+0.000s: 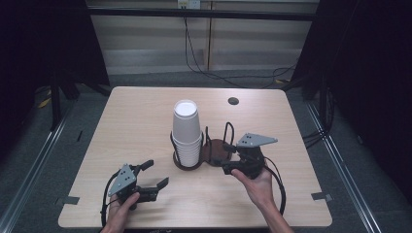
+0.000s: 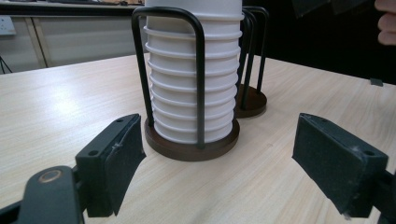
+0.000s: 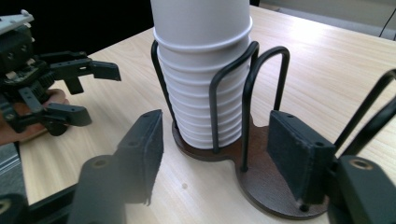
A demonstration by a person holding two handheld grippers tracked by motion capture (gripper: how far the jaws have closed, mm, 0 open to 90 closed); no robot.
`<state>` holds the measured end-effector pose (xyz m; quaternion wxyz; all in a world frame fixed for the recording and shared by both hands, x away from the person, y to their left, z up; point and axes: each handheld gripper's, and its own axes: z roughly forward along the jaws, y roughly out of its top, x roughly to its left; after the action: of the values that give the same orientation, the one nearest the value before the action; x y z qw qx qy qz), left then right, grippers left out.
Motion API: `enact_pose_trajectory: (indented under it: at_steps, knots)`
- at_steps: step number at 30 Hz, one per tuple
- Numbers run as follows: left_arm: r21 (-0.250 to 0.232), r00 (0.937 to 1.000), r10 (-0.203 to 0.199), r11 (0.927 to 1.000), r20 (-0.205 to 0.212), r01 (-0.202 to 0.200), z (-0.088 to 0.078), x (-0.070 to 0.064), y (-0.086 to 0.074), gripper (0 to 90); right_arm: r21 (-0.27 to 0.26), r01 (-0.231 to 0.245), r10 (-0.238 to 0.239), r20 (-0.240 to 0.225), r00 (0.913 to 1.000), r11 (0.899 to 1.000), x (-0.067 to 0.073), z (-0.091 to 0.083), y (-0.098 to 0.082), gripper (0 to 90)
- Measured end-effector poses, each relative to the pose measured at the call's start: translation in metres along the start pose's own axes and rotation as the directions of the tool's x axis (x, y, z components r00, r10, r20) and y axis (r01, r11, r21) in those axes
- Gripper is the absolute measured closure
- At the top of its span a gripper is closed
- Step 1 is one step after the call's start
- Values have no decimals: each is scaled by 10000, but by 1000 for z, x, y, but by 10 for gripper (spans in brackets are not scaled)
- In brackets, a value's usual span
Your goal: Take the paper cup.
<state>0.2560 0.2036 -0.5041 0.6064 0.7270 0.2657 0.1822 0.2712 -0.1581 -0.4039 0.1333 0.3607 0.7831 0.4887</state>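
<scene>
– Wooden table (image 1: 145, 121) is holding just one rack (image 1: 214, 151). Is any cup coming out yet?

– No. The left gripper (image 2: 218, 120) is sitting near the front edge, jaws spread, pinching nothing. It is pointing at the cups (image 1: 186, 131), near but not touching. The right gripper (image 3: 215, 116) is spread too, hovering just beside the empty ring (image 1: 228, 133).

– And the cups?

– All are standing stacked in the other ring. I think lifting one is not starting yet.

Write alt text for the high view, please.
A stack of white paper cups stands in a dark wire holder on a wooden table. A person's hand-held gripper sits left, another at the holder's empty side.
</scene>
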Motion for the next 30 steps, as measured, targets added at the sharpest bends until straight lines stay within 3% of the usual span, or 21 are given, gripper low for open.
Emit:
enact_pose_trajectory:
  at_steps: [1,5,13,18,23,26,30]
  knots:
    - [0,10000,0,10000,0,0,0,0,0,161,93,-18,20,-207,9998,10000,0,0,3,396]
    - [-25,10000,80,10000,10,-80,0,0,0,161,58,-9,11,-415,9991,10000,0,-3,14,322]
    - [62,9999,116,9999,21,-117,1,1,0,161,769,168,-93,-968,9953,9969,-6,2,52,217]
    - [50,10000,87,9999,43,-87,0,0,0,161,882,425,-316,-1217,9921,9952,-5,3,69,207]
    - [8,10000,79,10000,37,-79,0,0,0,161,1391,729,-495,-1647,9851,9876,-1,9,92,165]
    - [34,9998,217,9998,10,-217,0,0,0,161,1597,844,-558,-1761,9828,9835,-1,11,99,152]
    - [65,9999,101,9999,69,-102,0,0,0,162,1804,1074,-742,-1813,9806,9777,2,14,113,157]
